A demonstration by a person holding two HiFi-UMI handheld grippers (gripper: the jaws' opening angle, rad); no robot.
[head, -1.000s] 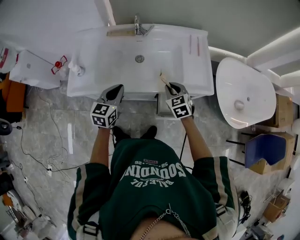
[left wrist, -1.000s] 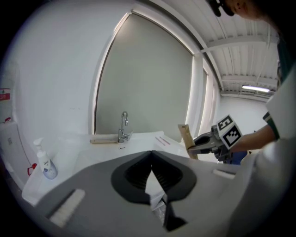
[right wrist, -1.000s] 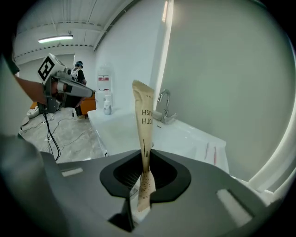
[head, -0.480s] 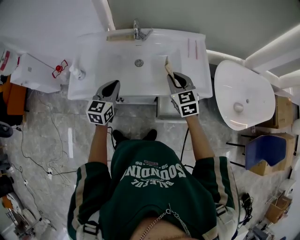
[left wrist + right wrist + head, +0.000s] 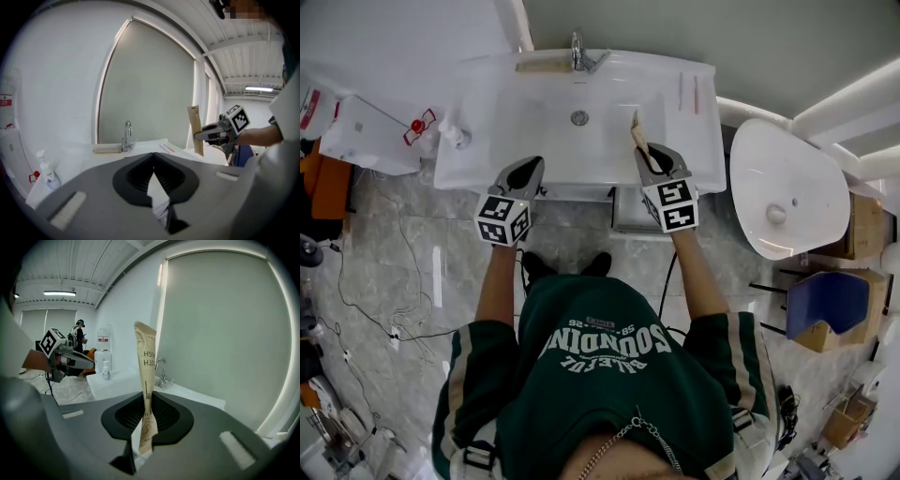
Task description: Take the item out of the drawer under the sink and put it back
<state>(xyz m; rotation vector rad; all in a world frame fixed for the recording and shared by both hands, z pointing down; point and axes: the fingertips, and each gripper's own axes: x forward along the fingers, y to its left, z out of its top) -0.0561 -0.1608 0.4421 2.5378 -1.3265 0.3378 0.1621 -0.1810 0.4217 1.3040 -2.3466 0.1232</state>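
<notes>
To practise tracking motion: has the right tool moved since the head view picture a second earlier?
Yes. The right tool, shut on the paper packet, has shifted up the picture; the packet reaches further over the sink.

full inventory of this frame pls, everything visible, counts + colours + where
white rectangular sink: 1, white, top centre
chrome tap: 1, silver, back edge of sink
beige strip: 1, beige, left of tap
thin pink sticks: 2, pink, sink's right ledge
pump soap bottle: 1, white, sink's left edge
pulled-out drawer: 1, pale grey, below sink front, right side
white oval basin: 1, white, right of sink
blue panel: 1, blue, floor at right
floor cables: several, dark, left floor
brown paper toothbrush packet: 1, brown, upright in right gripper
left gripper: 1, grey, fingers together, empty
right gripper: 1, grey, fingers clamped on packet
</notes>
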